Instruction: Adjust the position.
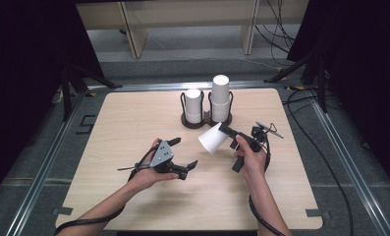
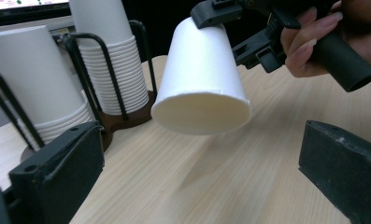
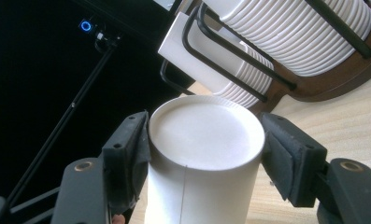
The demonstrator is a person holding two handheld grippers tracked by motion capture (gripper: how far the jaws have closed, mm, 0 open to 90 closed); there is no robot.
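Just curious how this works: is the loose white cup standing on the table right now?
No: the cup hangs tilted above the table, clamped near its base by the right gripper.

Bare tabletop point(image 1: 133, 118) stretches across the left half and along the near edge, leaving open passage there. At the far middle, a wire cup rack point(image 1: 206, 118) with two stacks of paper cups point(image 1: 220, 97) blocks the way. Just in front of it, a tilted paper cup point(image 1: 212, 139), clamped in the right hand-held gripper point(image 1: 224, 129), narrows the gap to the left hand-held gripper point(image 1: 182, 156).
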